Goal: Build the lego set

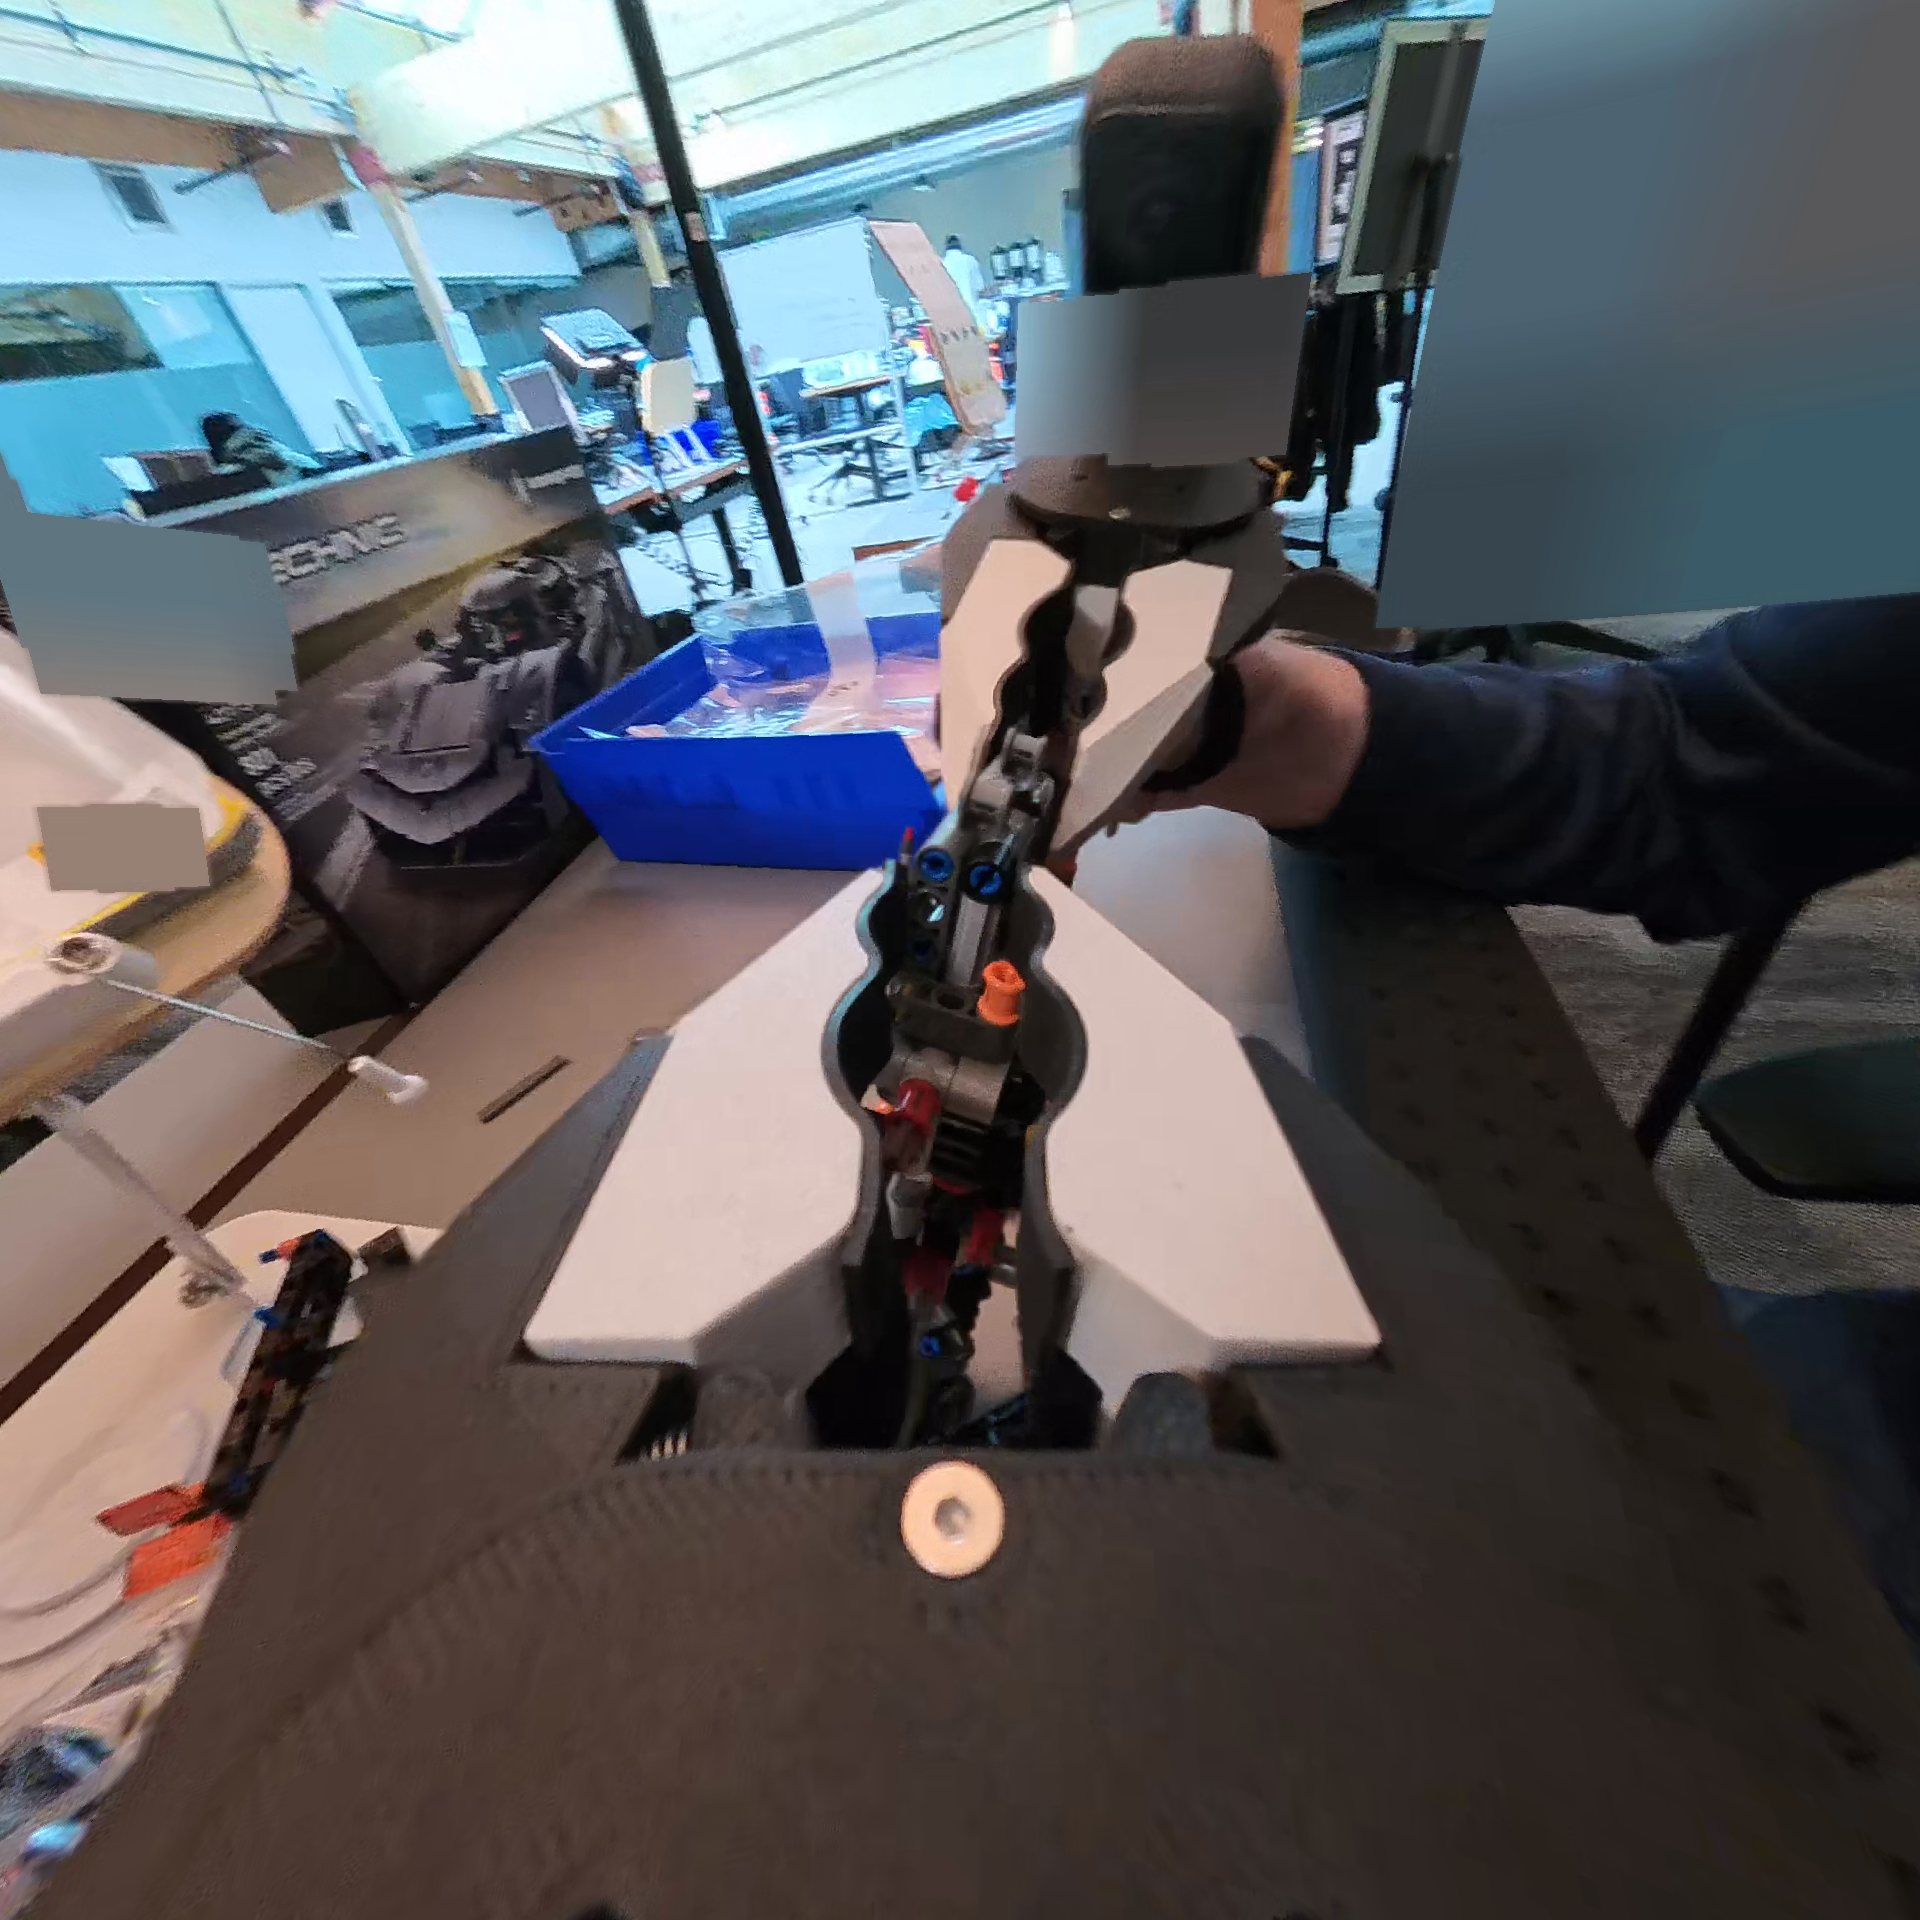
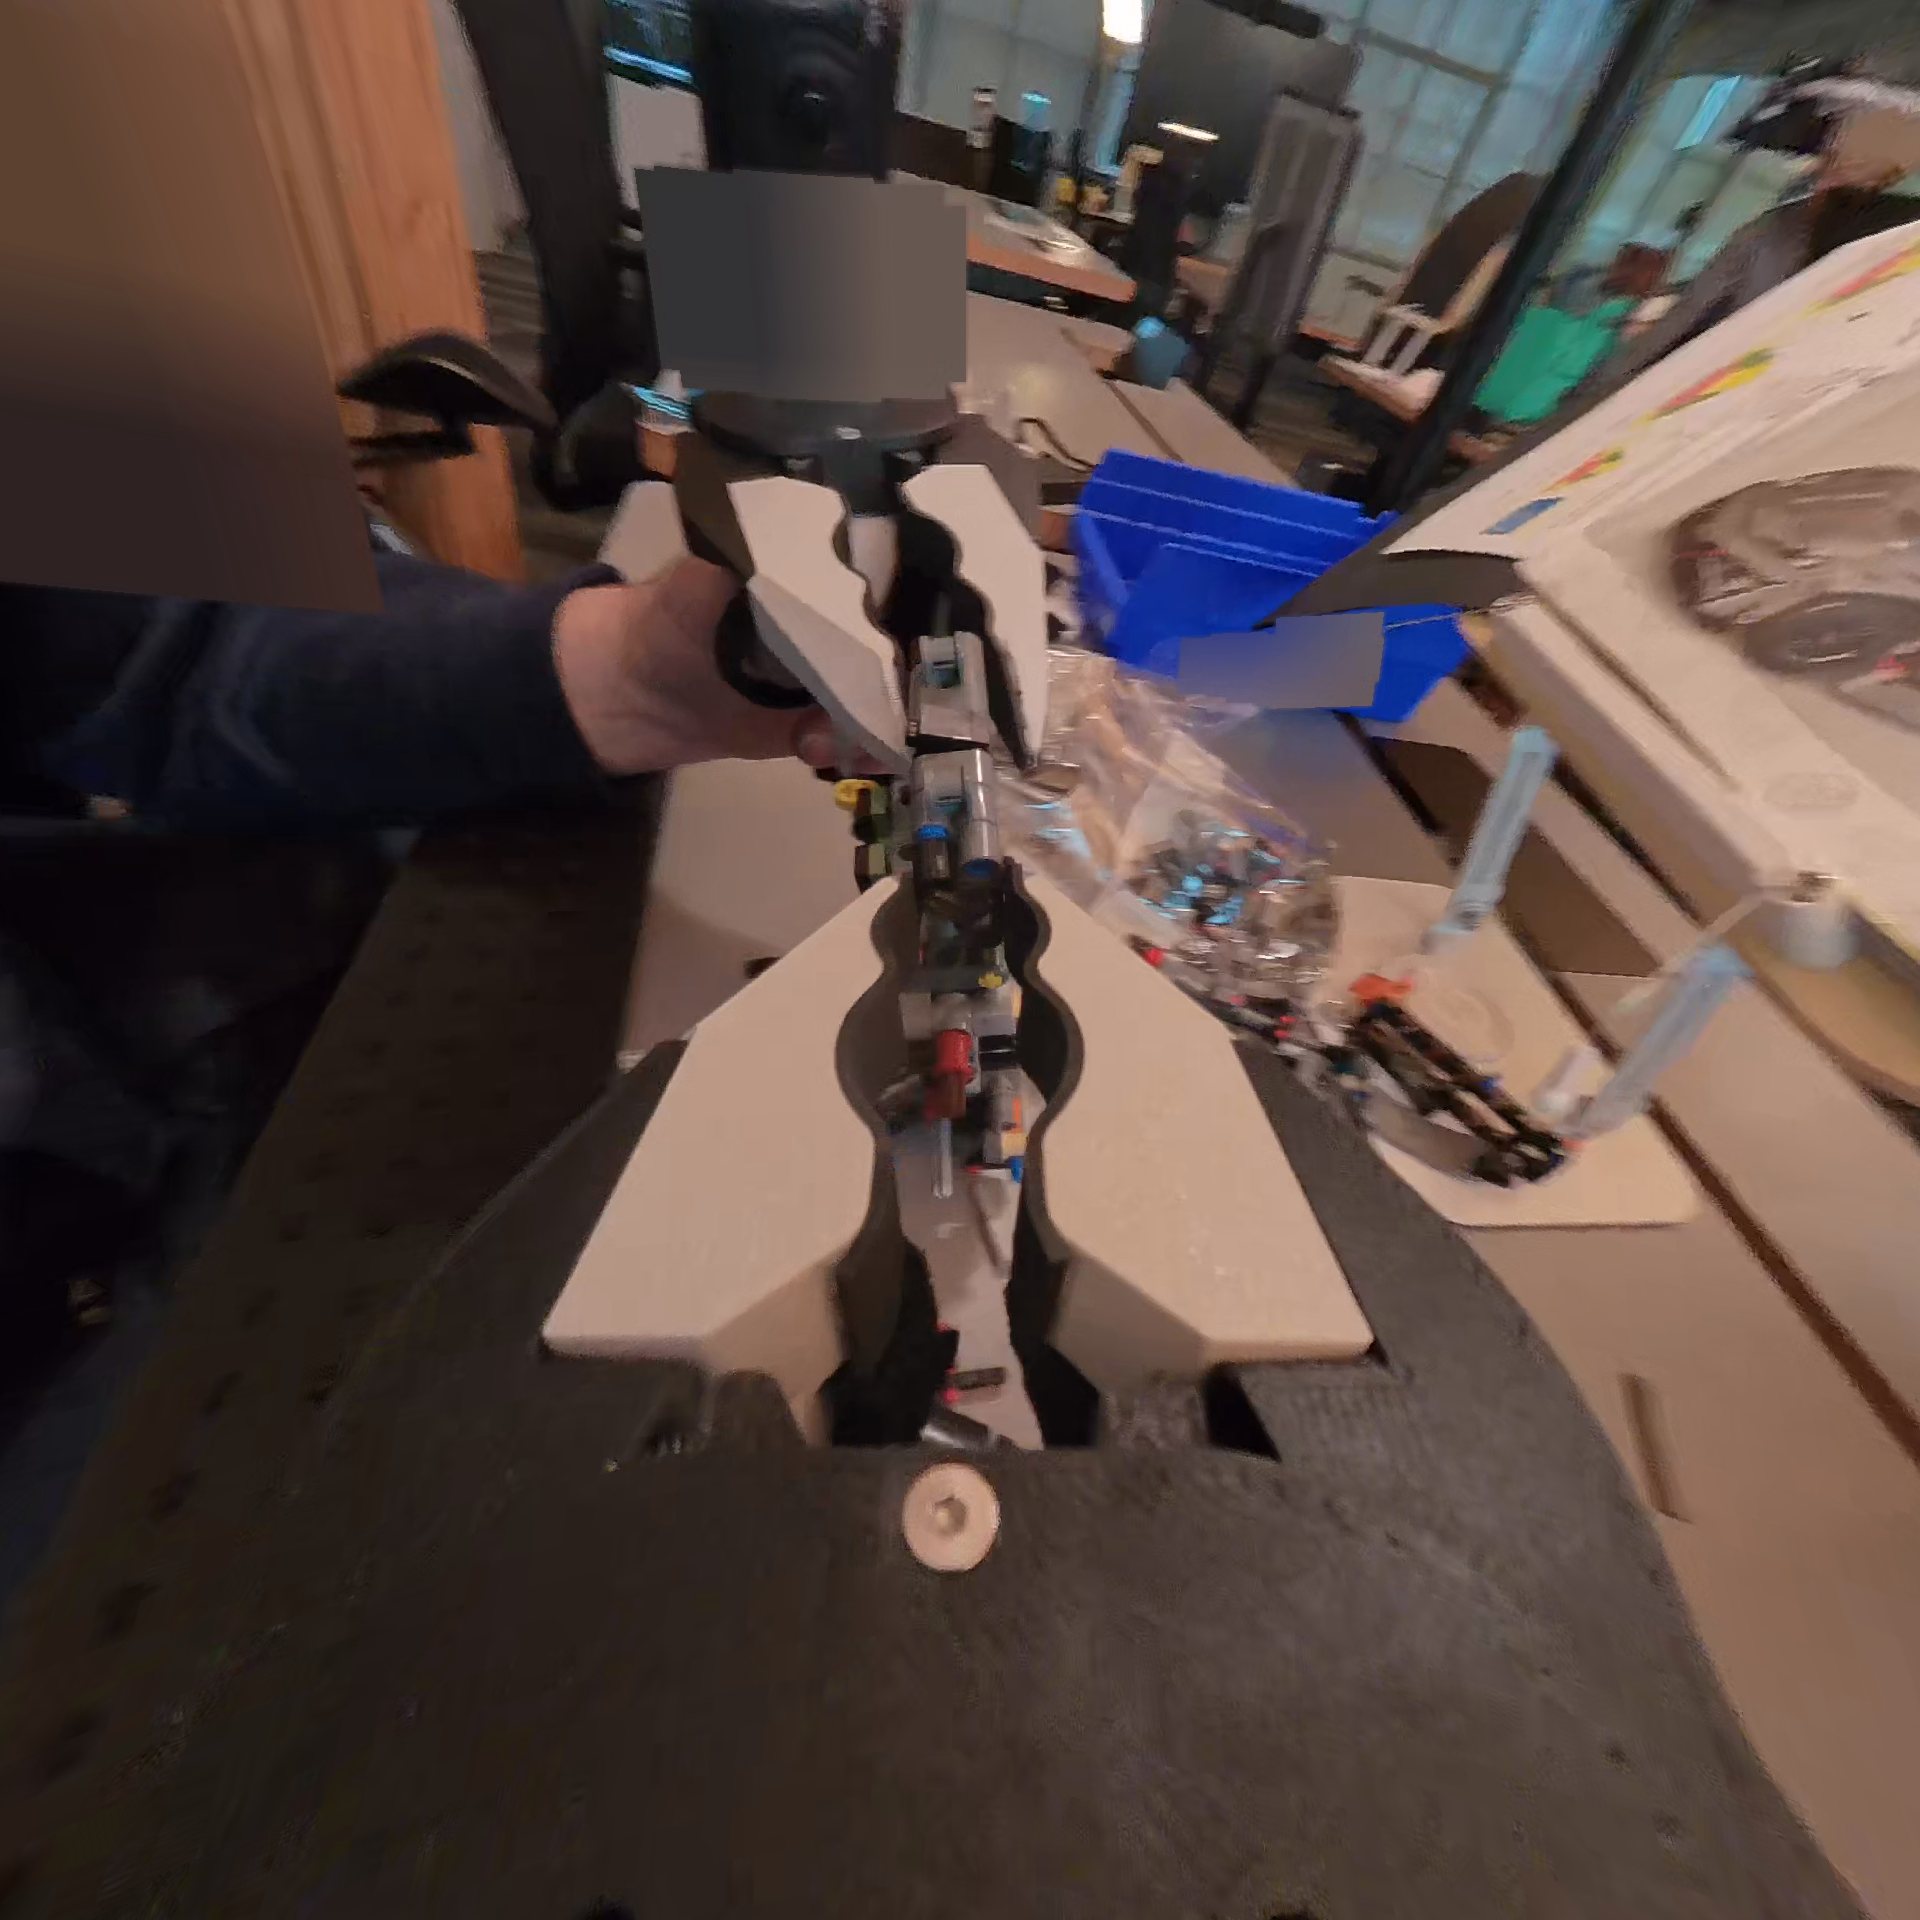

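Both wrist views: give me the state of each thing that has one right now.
Left gripper: shut on the lego assembly.
Right gripper: shut on the lego assembly.
Lego assembly: held in the air between both grippers, one at each end.
Blue bin: open, a clear bag inside.
Black lego beam: lying loose on the table.
Bag of parts: on the table.

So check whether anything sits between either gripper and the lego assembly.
Nothing visible does. The left gripper and the right gripper are each shut on the lego assembly, one at each end, held above the table.
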`<state>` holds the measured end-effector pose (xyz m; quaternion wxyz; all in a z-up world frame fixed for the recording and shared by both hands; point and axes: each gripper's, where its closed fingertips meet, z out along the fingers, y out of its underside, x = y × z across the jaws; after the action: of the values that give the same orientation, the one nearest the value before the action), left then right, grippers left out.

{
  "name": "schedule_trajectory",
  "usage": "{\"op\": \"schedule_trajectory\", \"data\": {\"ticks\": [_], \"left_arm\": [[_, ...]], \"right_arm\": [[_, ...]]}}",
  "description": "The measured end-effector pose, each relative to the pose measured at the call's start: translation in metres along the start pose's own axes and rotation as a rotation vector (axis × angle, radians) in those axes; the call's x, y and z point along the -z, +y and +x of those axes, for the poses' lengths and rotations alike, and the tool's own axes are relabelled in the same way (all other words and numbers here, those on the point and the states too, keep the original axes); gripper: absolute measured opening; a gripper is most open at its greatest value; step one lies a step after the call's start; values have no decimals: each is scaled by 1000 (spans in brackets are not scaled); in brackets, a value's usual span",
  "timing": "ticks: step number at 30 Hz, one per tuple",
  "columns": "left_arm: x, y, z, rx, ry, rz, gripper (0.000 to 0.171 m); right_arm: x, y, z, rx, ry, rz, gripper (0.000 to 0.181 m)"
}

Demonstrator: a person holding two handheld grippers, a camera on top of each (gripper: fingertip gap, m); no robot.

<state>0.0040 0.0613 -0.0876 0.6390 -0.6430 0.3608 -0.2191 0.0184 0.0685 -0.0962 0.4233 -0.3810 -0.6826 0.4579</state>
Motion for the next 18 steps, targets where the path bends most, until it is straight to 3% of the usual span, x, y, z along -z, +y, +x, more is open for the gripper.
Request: {"op": "schedule_trajectory", "data": {"ticks": [8,18], "left_arm": [[-13,0,-12,19,-122,30,17],[-2,-2,-24,-12,-174,27,14]], "right_arm": [[4,8,41,-23,313,-48,17],[11,10,46,-48,294,-27,14]]}}
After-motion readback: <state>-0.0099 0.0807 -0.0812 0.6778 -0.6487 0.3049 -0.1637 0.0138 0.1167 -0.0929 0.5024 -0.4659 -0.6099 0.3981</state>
